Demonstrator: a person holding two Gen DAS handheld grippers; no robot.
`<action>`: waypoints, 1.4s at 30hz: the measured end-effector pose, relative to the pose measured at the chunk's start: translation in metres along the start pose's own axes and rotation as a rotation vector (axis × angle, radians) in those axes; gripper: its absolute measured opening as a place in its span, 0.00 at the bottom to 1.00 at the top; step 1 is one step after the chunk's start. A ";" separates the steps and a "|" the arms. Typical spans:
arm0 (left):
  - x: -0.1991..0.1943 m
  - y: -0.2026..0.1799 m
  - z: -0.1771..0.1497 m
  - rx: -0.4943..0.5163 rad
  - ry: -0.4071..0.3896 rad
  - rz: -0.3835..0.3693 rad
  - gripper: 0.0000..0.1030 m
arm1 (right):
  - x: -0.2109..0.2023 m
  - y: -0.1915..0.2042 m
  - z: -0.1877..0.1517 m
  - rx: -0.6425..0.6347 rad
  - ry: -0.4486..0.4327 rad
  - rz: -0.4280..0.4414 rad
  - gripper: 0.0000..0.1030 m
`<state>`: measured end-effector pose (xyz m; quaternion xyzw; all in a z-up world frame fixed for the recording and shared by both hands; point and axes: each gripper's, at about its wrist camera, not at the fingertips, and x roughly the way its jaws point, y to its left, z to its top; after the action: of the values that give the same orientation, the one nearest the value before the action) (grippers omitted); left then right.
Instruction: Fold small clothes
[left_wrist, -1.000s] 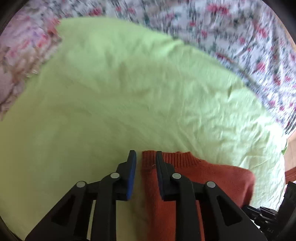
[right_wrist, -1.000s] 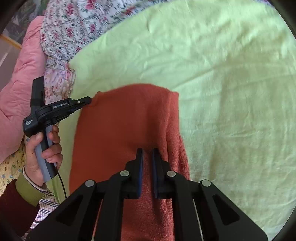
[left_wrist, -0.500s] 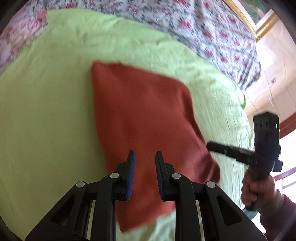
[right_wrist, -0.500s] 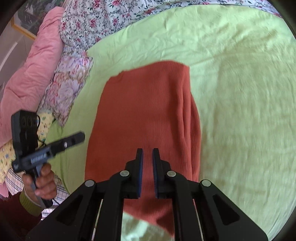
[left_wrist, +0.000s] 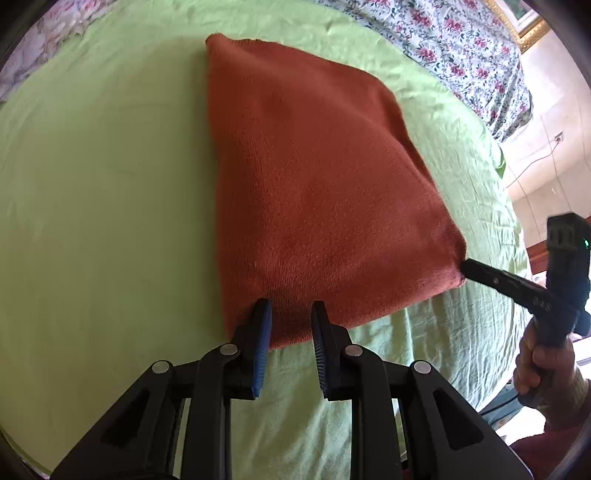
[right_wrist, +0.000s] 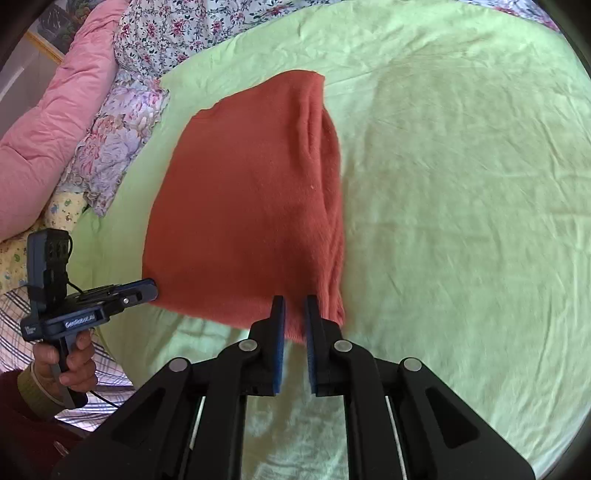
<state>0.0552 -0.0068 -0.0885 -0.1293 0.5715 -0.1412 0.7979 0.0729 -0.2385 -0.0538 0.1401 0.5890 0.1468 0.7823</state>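
Sweater (left_wrist: 314, 177), rust-orange knit, folded into flat rectangle, lies on green sheet (left_wrist: 103, 184) covering bed. Left gripper (left_wrist: 290, 314) at near left corner of sweater, jaws slightly spread, nothing pinched, hem edge visible in gap. Right gripper (right_wrist: 294, 310) at near right corner beside stacked fold edges; jaws narrowly parted, have just been opening, nothing clamped between them. Floral bedding (right_wrist: 177, 33) and pink quilt (right_wrist: 55, 110) lie past sheet edge.

Bare green sheet (right_wrist: 461, 184) beside sweater (right_wrist: 240, 206)
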 end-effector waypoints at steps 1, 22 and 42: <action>0.002 -0.001 0.000 0.004 0.002 0.003 0.21 | -0.001 0.001 -0.003 -0.008 -0.003 -0.011 0.15; 0.022 0.010 0.010 -0.038 0.049 -0.034 0.15 | 0.013 -0.023 0.008 -0.011 0.051 -0.060 0.04; 0.010 -0.001 0.060 -0.036 -0.024 -0.007 0.24 | 0.035 0.001 0.061 -0.011 -0.005 -0.035 0.22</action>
<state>0.1152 -0.0088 -0.0780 -0.1476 0.5639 -0.1321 0.8018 0.1407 -0.2268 -0.0676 0.1259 0.5884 0.1359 0.7871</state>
